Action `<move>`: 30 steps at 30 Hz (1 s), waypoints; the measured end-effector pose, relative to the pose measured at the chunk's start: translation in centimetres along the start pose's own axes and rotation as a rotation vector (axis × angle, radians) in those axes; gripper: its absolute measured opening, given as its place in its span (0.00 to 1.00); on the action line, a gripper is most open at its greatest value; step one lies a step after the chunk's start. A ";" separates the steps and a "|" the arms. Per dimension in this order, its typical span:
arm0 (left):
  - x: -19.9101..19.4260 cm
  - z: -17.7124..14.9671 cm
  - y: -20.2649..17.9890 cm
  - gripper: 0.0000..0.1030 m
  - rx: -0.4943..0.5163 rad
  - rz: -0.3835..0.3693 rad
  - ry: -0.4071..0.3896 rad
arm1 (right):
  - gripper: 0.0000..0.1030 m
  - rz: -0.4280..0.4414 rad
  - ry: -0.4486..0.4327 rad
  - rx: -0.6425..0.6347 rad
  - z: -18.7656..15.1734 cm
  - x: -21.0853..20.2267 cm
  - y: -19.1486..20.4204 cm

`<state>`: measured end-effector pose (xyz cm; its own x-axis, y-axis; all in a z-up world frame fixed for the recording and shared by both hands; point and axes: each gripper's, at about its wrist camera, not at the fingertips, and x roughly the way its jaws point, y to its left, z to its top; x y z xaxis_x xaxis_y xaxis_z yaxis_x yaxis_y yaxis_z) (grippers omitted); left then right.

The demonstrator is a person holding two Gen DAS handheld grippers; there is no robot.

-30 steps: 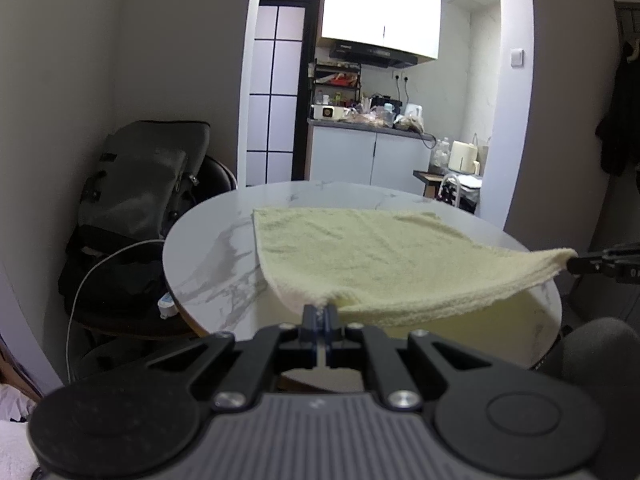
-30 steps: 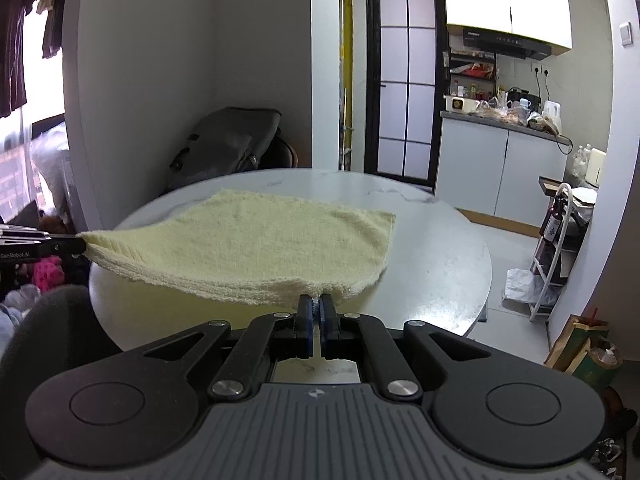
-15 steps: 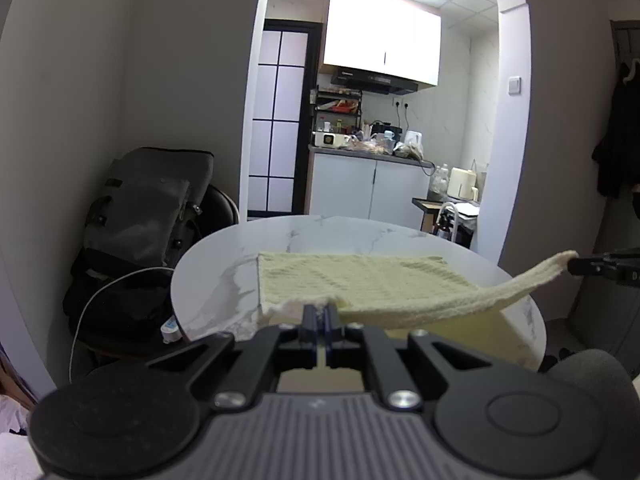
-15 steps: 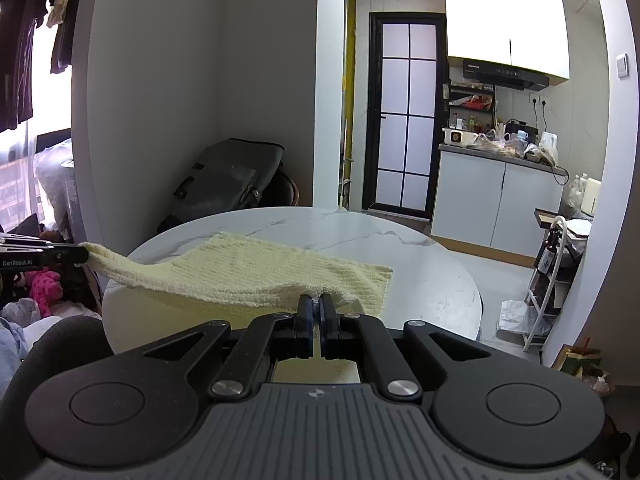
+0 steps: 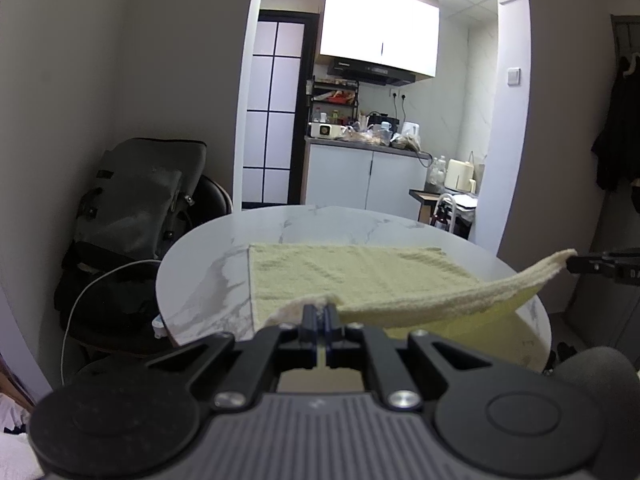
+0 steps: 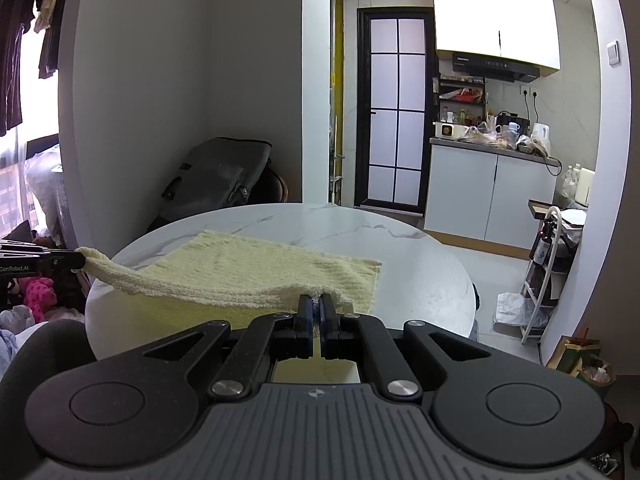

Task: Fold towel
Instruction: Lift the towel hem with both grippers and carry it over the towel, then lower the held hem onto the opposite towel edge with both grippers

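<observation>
From your left wrist view, your left tongs [image 5: 320, 312] are closed on a near corner of the pale yellow towel [image 5: 352, 276], with the cloth bunched up right between the blue pads. The rest of the towel lies flat on the round marble tabletop [image 5: 208, 280] beyond that corner, its far edge running straight across the marble. From your pinched corner a raised hem of the towel runs off to the right, lifted clear of the tabletop, up to your right tongs [image 5: 576, 262], which clamp its other near corner beyond the tabletop's right rim. A dark backpack [image 5: 140, 208] stands on a chair past the tabletop's left rim.

From your right wrist view, your right tongs [image 6: 316, 308] are shut on the towel [image 6: 260, 268], a fold of it nipped between the pads. The towel's far part rests on the tabletop [image 6: 420, 280]; its near edge hangs lifted in a sagging line leading left to your left tongs [image 6: 78, 260], which grip the opposite corner just past the tabletop's left rim.
</observation>
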<state>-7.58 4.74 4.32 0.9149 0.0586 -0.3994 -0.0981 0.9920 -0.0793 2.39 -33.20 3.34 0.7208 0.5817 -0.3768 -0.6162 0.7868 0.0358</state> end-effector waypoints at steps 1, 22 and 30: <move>0.1 0.2 0.1 0.03 0.000 0.000 -0.002 | 0.03 0.000 -0.002 0.000 0.2 0.1 0.0; 1.4 4.4 0.6 0.03 0.004 0.008 -0.068 | 0.03 -0.011 -0.071 0.005 4.2 0.9 -0.4; 3.0 5.3 0.5 0.03 -0.005 0.016 -0.059 | 0.03 -0.013 -0.066 0.021 4.6 2.1 -1.2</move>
<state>-2.78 6.03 7.94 0.9348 0.0810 -0.3458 -0.1148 0.9903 -0.0783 6.11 -31.99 6.77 0.7487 0.5828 -0.3159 -0.6000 0.7984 0.0509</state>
